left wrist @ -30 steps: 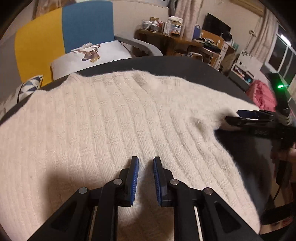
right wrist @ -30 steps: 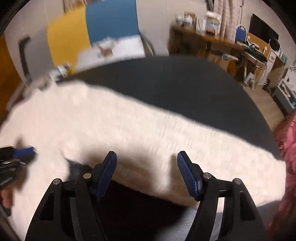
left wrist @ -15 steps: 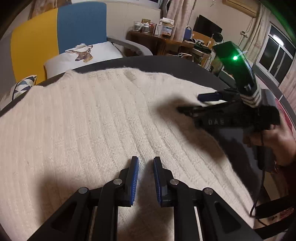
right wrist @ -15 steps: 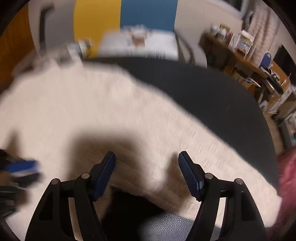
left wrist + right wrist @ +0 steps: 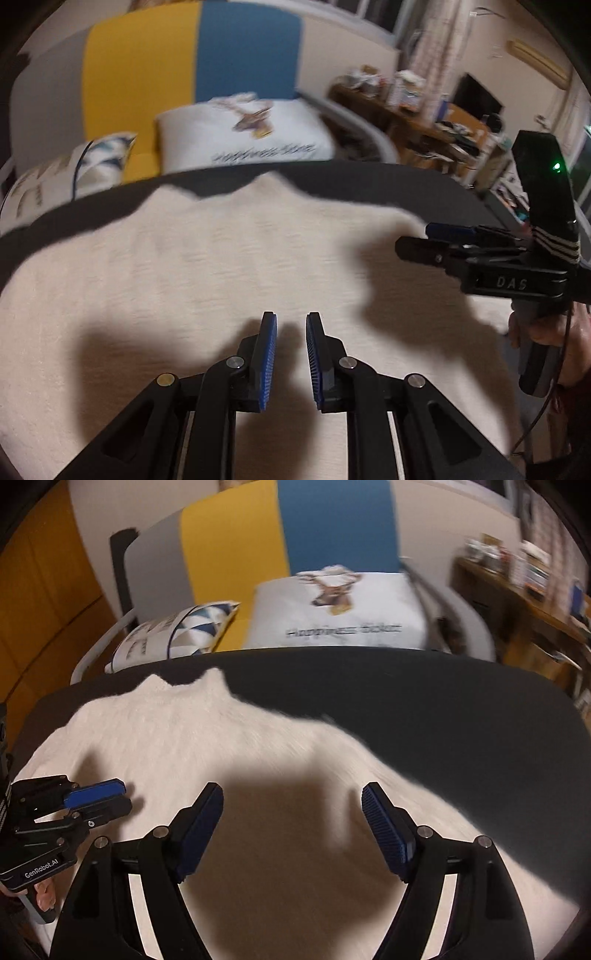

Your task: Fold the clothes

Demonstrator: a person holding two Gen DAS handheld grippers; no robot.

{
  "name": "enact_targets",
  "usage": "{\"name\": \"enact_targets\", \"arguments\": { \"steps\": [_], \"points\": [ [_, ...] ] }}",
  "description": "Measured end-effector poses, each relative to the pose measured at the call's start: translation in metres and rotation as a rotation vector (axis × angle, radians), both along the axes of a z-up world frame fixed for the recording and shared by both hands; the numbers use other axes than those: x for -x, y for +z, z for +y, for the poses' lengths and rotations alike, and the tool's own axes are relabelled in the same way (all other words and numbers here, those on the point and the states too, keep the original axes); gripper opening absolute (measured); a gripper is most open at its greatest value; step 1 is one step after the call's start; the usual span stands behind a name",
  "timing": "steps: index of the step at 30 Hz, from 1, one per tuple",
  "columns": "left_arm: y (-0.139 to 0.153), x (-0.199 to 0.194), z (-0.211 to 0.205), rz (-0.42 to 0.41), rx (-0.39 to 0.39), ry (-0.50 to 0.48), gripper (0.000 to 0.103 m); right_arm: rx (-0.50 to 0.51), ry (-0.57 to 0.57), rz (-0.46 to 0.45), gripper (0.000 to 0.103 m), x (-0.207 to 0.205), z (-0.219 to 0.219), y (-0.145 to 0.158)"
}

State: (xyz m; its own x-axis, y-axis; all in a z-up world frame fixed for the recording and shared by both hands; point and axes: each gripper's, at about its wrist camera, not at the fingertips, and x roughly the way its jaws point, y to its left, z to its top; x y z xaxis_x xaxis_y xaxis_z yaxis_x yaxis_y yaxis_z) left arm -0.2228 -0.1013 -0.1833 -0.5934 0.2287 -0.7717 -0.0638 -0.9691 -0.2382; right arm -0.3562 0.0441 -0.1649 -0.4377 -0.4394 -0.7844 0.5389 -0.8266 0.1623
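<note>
Sweater [image 5: 207, 280], cream ribbed knit, lies spread across dark round surface [image 5: 424, 709], filling lower and middle frame in both wrist views. Shows neckline notch toward upper centre of left view, near far rim of surface. Runs one sleeve or side panel toward lower right of right view, narrowing as a pale band over bare dark top. Shows no crisp fold line or stacked layers through the blur; fits either a garment laid flat ahead of folding or one wide panel mid-fold, and cannot tell which. Looks far from a compact folded bundle, so most of the folding seems left.

Left gripper [image 5: 290, 354] hovers low over middle of knit, fingers narrow with a slim gap, nothing between them. Right gripper [image 5: 291, 830] sits over shadowed cloth at centre of its frame, fingers wide apart, holding nothing. Appears in left view at right edge, side-on, above sweater's right border.

Edges: far hem and neckline end short of surface rim, leaving a dark strip at upper frame; right half of surface bare in right view, giving open room to swing a sleeve inward. Near edge of cloth hidden under grippers.

Beyond rim: deer-print cushion [image 5: 340, 609] and patterned cushion [image 5: 177, 631] on yellow-and-blue chair [image 5: 288, 535], cluttered desk [image 5: 424, 110] at upper right.
</note>
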Motion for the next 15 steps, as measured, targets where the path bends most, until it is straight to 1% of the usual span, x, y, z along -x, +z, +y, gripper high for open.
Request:
{"name": "enact_targets", "arguments": {
  "steps": [1, 2, 4, 5, 6, 8, 10, 11, 12, 13, 15],
  "points": [
    [-0.003, 0.004, -0.007, -0.005, 0.002, 0.014, 0.015, -0.002, 0.011, -0.009, 0.080, 0.006, -0.006, -0.006],
    [-0.006, 0.007, -0.014, -0.011, 0.005, 0.029, 0.015, -0.024, 0.012, -0.014, 0.079, 0.012, -0.010, -0.014],
    [-0.005, 0.008, -0.023, -0.009, -0.024, 0.047, 0.015, -0.080, -0.009, -0.003, 0.079, 0.020, -0.007, -0.027],
    [-0.004, 0.007, -0.027, -0.005, -0.044, 0.054, 0.016, -0.071, -0.011, 0.012, 0.079, 0.018, -0.003, -0.025],
    [-0.002, 0.006, -0.031, -0.002, -0.064, 0.061, 0.016, -0.070, -0.011, 0.007, 0.079, 0.018, -0.002, -0.024],
    [0.003, 0.004, -0.046, 0.003, -0.084, 0.087, 0.016, -0.097, -0.017, -0.004, 0.079, 0.017, -0.002, -0.019],
    [0.010, -0.001, -0.066, 0.024, -0.061, 0.125, 0.016, -0.134, -0.040, -0.005, 0.079, 0.015, -0.008, -0.009],
    [0.012, -0.003, -0.075, 0.030, -0.043, 0.144, 0.016, -0.128, -0.032, 0.021, 0.079, 0.010, -0.013, -0.001],
    [0.013, -0.003, -0.083, 0.032, -0.019, 0.162, 0.016, -0.102, -0.006, 0.031, 0.080, 0.006, -0.020, 0.006],
    [0.012, -0.004, -0.093, 0.029, 0.008, 0.184, 0.016, -0.071, 0.024, 0.022, 0.080, 0.003, -0.030, 0.009],
    [0.002, -0.003, -0.109, -0.009, 0.043, 0.217, 0.016, -0.023, 0.075, 0.000, 0.080, -0.005, -0.050, 0.014]
  ]
}}
